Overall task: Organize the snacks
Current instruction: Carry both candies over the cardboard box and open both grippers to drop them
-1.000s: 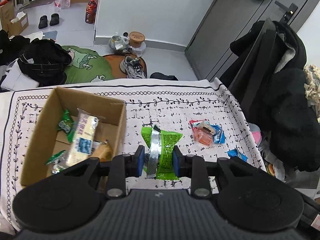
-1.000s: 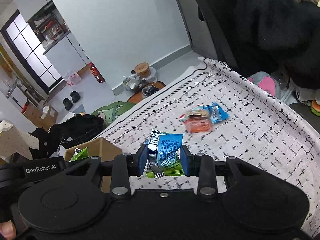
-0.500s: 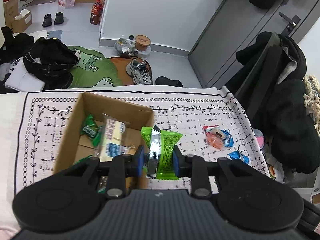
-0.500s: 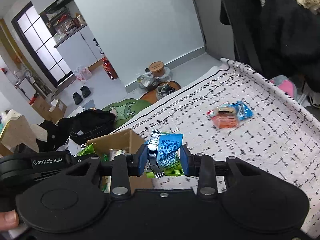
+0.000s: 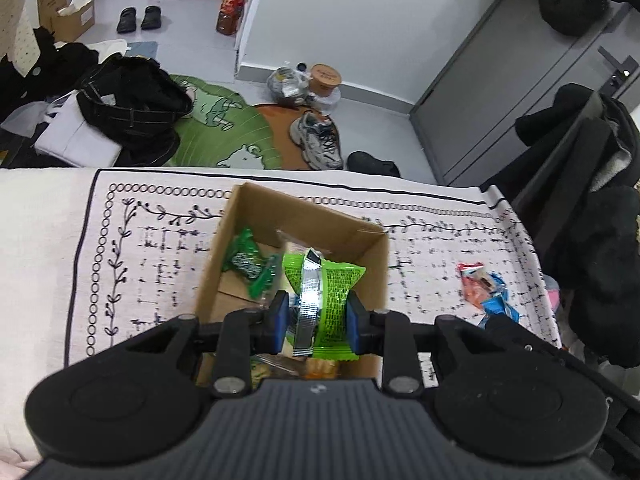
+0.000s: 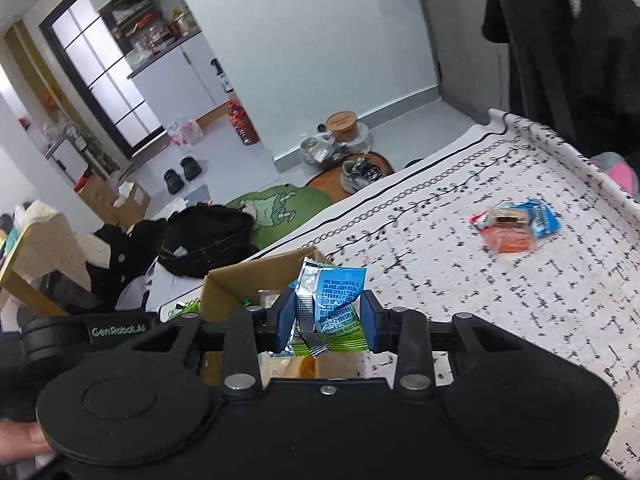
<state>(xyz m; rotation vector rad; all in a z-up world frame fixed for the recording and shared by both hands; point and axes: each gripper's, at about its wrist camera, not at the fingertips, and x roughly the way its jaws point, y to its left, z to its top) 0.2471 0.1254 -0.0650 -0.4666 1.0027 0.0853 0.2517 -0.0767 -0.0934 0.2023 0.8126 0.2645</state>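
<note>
My left gripper (image 5: 316, 322) is shut on a green snack packet (image 5: 332, 296) and holds it above the open cardboard box (image 5: 376, 252). The box holds a green wrapped snack (image 5: 250, 262) and other packets. My right gripper (image 6: 326, 326) is shut on a blue and green snack packet (image 6: 338, 300), above the near corner of the same box (image 6: 240, 280). A small pile of red, orange and blue snacks (image 5: 482, 286) lies on the patterned cloth right of the box; it also shows in the right wrist view (image 6: 514, 226).
The box stands on a white cloth with black print (image 5: 140, 248) over a table. A chair with dark coats (image 5: 592, 184) stands at the right edge. Clothes, shoes (image 5: 318, 140) and a green mat lie on the floor beyond.
Both grippers have moved left with their packets, from over the bare cloth to over the box. The loose snack pile now lies farther right in both views.
</note>
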